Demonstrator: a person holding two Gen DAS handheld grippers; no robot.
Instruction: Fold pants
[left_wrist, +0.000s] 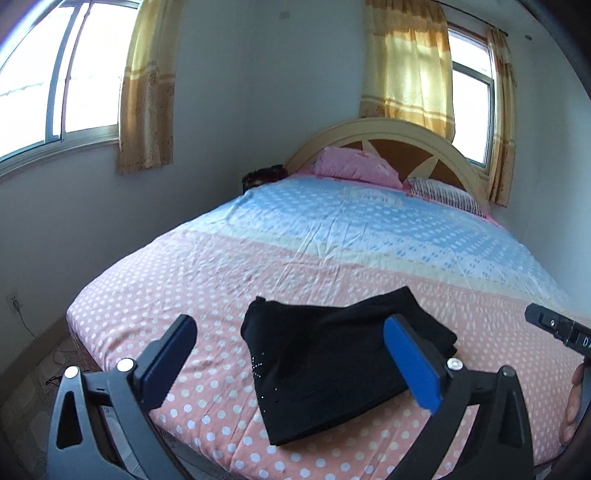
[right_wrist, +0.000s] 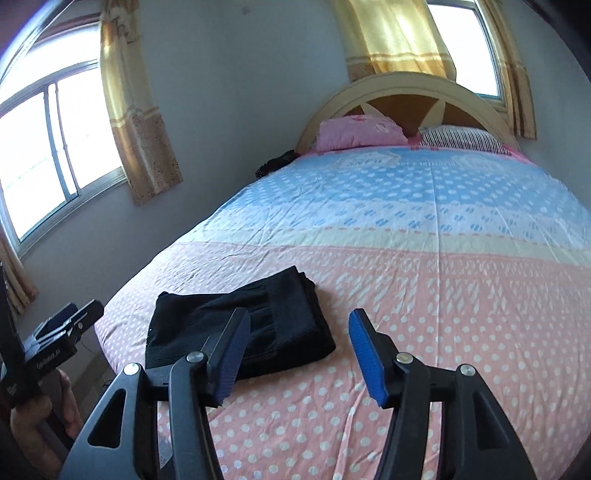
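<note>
Black pants (left_wrist: 332, 365) lie folded into a compact rectangle on the pink dotted bedspread (left_wrist: 207, 288) near the foot of the bed. My left gripper (left_wrist: 291, 332) hovers above them with its blue pads wide apart and nothing between them. In the right wrist view the same folded pants (right_wrist: 236, 332) lie ahead and to the left. My right gripper (right_wrist: 299, 328) is open and empty, raised off the bed to the right of the pants. The left gripper (right_wrist: 70, 317) shows at that view's left edge, held by a hand (right_wrist: 44, 410).
The bedspread turns blue (right_wrist: 406, 192) toward the curved headboard (left_wrist: 388, 136). A pink pillow (left_wrist: 354, 166) and a striped pillow (left_wrist: 443, 194) lie at the head. Windows with yellow curtains (left_wrist: 147, 88) line the walls. The right gripper's tip (left_wrist: 554, 325) juts in at the right edge.
</note>
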